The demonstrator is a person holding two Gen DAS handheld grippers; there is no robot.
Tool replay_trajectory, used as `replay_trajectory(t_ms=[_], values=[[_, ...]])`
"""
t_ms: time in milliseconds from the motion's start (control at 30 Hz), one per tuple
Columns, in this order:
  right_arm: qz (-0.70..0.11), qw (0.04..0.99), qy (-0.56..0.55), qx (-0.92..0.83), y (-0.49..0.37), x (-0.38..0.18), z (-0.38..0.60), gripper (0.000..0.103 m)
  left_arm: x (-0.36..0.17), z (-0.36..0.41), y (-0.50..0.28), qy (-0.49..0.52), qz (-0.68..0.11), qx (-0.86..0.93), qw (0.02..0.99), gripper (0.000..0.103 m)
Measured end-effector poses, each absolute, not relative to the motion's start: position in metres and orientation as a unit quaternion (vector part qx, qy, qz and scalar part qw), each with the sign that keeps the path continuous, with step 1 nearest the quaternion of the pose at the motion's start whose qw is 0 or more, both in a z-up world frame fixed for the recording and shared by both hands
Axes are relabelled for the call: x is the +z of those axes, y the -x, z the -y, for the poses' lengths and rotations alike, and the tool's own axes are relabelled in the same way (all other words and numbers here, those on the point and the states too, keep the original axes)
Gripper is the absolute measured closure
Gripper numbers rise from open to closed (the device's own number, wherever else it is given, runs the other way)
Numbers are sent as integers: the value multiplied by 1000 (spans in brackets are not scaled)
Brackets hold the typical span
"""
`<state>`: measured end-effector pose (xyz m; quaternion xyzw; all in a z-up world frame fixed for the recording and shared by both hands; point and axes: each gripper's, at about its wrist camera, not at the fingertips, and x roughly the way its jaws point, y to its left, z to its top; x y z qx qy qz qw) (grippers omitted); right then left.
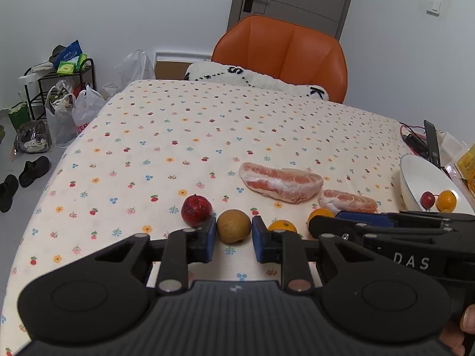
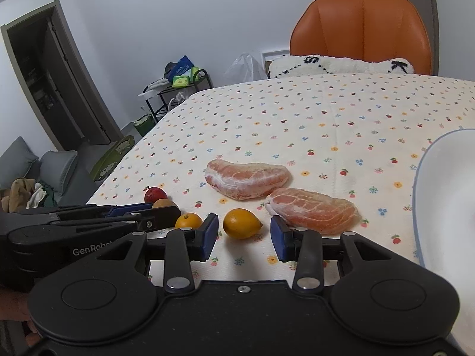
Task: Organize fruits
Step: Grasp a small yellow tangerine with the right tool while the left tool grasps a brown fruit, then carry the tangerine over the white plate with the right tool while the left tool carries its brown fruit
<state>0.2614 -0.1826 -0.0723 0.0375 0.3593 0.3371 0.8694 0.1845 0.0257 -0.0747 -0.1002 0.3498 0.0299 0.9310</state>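
Left gripper (image 1: 233,234): we find the jaws parted around the brown round fruit (image 1: 233,226), low centre of the left wrist view; a blue pad stands close at each side, contact not confirmed. We judge this a grasp about to close.
Right gripper (image 2: 243,234): jaws wide, straddling the orange kumquat (image 2: 242,223), with clear gaps on both sides; we judge a matching pick being lined up.
Row of small fruit: a red fruit (image 1: 196,210) sits just left of the brown one; a second kumquat (image 2: 188,221) lies left of the right gripper's pads.
Pomelo segments: the larger segment (image 2: 246,179) and the smaller segment (image 2: 313,210), peeled, pink with white membrane, lie just beyond the jaws.
White bowl (image 1: 421,178): right edge of the left wrist view; it already holds a red fruit and an orange one, so we judge it the collecting point.
Table (image 1: 207,124): floral cloth; the rest lies bare.
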Motion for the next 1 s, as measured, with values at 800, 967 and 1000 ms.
replay_trajectory(t_ms=[800,967,1000], values=[[-317,889,-56,327,-240,-47,223,76,-46,3,-167,87,-314,13,945,79],[-308,896,-63,314,-240,-42,241,76,-41,17,-171,85,-308,1,948,79],[-306,897,-64,312,-239,-41,245,76,-41,20,-172,84,-307,-2,948,79]])
